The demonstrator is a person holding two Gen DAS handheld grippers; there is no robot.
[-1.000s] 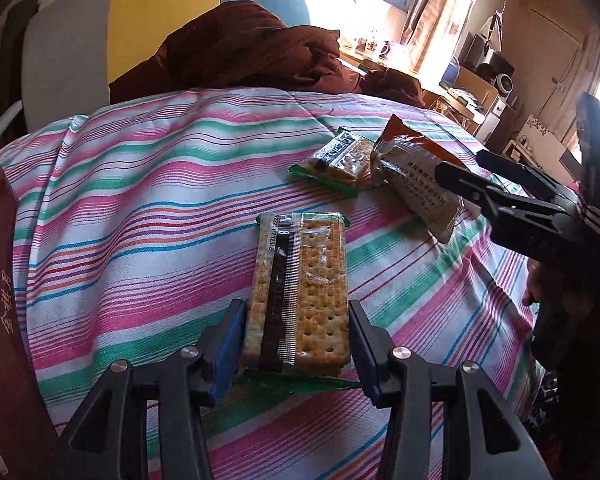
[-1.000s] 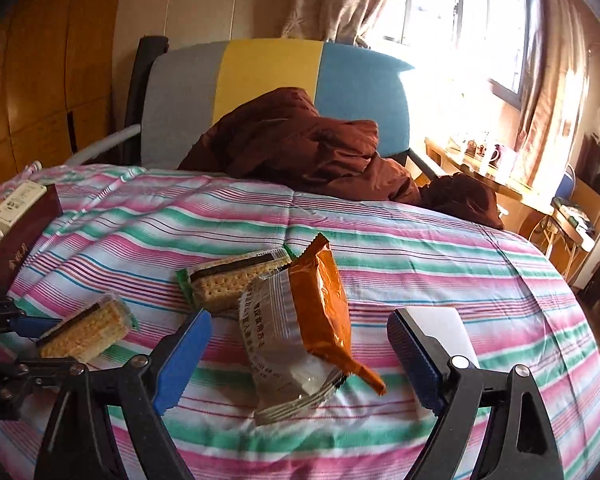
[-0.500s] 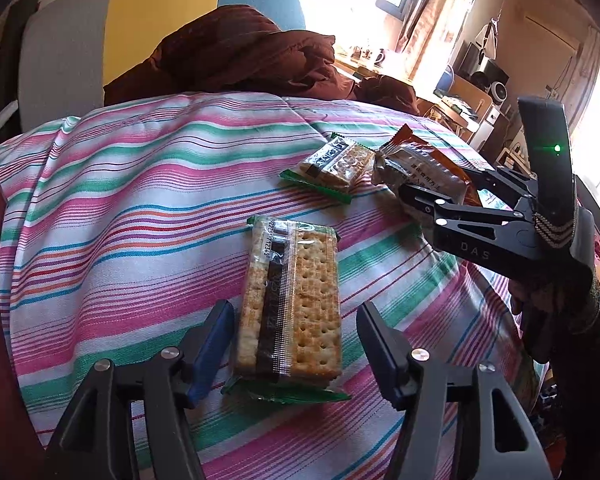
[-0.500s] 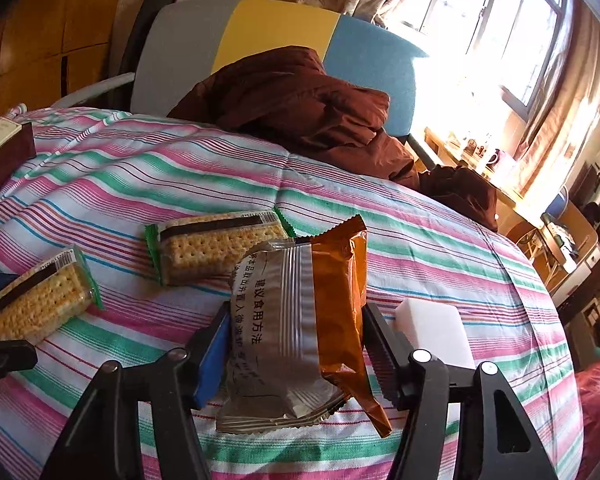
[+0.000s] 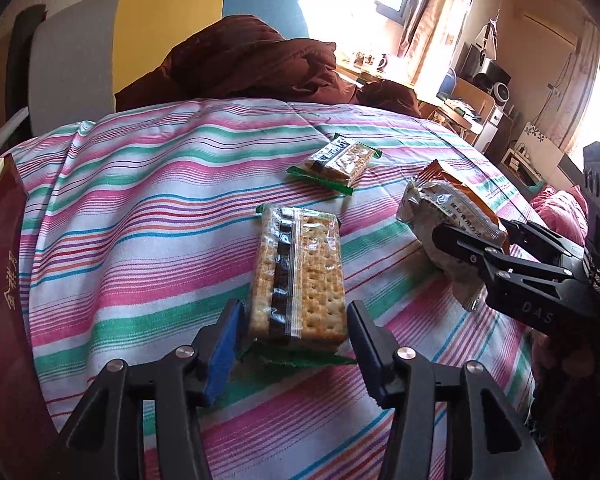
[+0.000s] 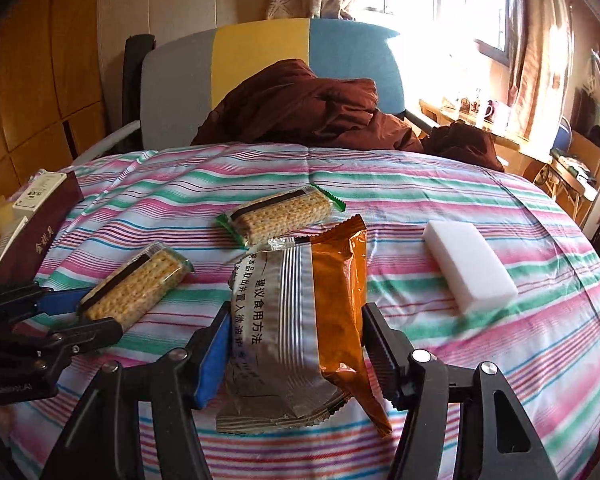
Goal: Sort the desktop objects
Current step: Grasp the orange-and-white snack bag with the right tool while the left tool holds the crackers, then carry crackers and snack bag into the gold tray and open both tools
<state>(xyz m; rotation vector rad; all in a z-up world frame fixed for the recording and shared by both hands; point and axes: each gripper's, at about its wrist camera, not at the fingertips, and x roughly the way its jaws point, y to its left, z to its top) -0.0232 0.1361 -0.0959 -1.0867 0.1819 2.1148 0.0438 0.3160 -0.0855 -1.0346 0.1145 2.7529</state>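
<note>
A cracker pack [image 5: 298, 272] in a clear and green wrapper lies lengthwise on the striped cloth [image 5: 140, 208]. My left gripper [image 5: 296, 340] is shut on its near end, one blue pad on each side. The same pack [image 6: 134, 284] and left gripper [image 6: 96, 310] appear at the left of the right wrist view. My right gripper [image 6: 296, 344] is shut on an orange and silver snack bag [image 6: 300, 312], whose far end pokes out beyond the fingers. The left wrist view shows that bag [image 5: 448, 216] gripped by the right gripper [image 5: 472, 230], right of the pack. A second cracker pack [image 6: 280, 216] lies farther back.
A white block [image 6: 468, 268] lies on the cloth at the right. A dark red box [image 6: 48, 224] with small cartons on it sits at the left edge. A brown blanket [image 6: 300, 108] is heaped on the chair behind. A person's hand [image 5: 556, 356] holds the right gripper.
My right gripper came forward around the snack bag and its wide-open fingers closed onto it. The left fingers widened slightly, then narrowed onto the cracker pack.
</note>
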